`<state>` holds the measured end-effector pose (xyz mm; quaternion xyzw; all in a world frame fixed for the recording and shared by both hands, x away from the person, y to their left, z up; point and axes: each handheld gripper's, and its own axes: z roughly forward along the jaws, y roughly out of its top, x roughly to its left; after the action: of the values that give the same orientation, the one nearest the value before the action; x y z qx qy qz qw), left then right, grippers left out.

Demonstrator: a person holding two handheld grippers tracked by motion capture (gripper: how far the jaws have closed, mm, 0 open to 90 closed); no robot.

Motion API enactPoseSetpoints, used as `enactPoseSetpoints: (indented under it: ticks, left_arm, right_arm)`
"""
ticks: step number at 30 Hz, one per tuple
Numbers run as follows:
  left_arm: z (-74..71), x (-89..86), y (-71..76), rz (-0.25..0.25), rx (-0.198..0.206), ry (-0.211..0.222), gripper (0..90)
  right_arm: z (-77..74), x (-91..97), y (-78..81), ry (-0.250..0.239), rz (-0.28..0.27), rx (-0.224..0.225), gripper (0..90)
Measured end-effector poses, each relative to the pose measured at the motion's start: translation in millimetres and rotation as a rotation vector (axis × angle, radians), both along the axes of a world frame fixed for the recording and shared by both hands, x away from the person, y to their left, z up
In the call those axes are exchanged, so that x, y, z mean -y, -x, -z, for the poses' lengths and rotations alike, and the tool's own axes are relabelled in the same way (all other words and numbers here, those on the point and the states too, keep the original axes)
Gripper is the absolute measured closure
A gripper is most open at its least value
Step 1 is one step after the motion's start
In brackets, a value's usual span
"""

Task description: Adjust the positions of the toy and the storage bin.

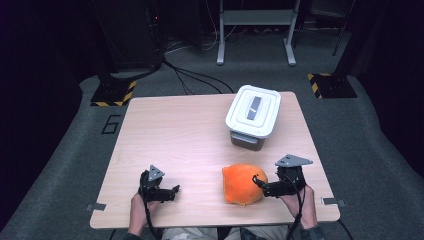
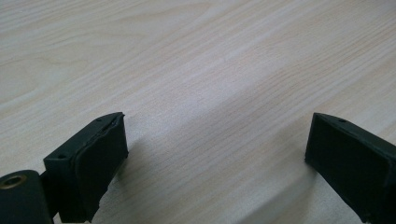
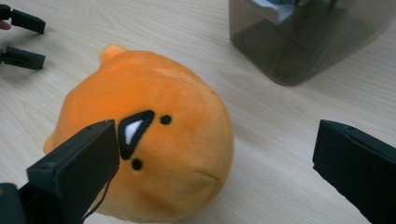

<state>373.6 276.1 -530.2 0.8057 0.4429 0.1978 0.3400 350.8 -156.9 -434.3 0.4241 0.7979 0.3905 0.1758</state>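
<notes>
An orange plush toy [image 1: 243,184] lies on the near right part of the counter [image 1: 175,140], directly in front of the right tool [image 1: 261,184], whose jaws stand wide apart. In the right gripper view one jaw overlaps the toy's stitched face while the other hangs over bare wood to the side; whether the near jaw touches the plush cannot be told. The left tool [image 1: 175,190] sits well apart to the toy's left, low over the counter, its jaws also spread with nothing between them. Beyond the toy, toward the far right of the counter, stands a smoky-walled box [image 1: 246,139] closed by a white lid [image 1: 254,110]; its contents cannot be made out. Nothing stands between tool and toy.
</notes>
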Motion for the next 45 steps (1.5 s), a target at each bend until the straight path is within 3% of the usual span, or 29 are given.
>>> enactPoseSetpoints:
  ticks: [8, 18, 27, 45]
  left_arm:
    - [-0.1, 0.0, 0.1, 0.0, 0.0, -0.001, 5.5]
    - [-0.5, -0.2, 0.4, 0.002, -0.006, -0.001, 5.5]
    - [0.0, -0.1, 0.4, 0.001, 0.001, 0.001, 5.5]
    - [0.2, 0.4, 0.8, -0.004, 0.004, 0.004, 5.5]
  right_arm:
    - [0.4, -22.1, -2.1, 0.029, -0.051, -0.001, 0.0]
    - [3.7, -39.6, -3.9, 0.065, -0.072, -0.011, 0.0]
    - [7.3, -48.0, -5.5, 0.085, -0.081, -0.021, 0.0]
    - [29.3, -57.2, -6.9, 0.12, -0.098, -0.052, 0.0]
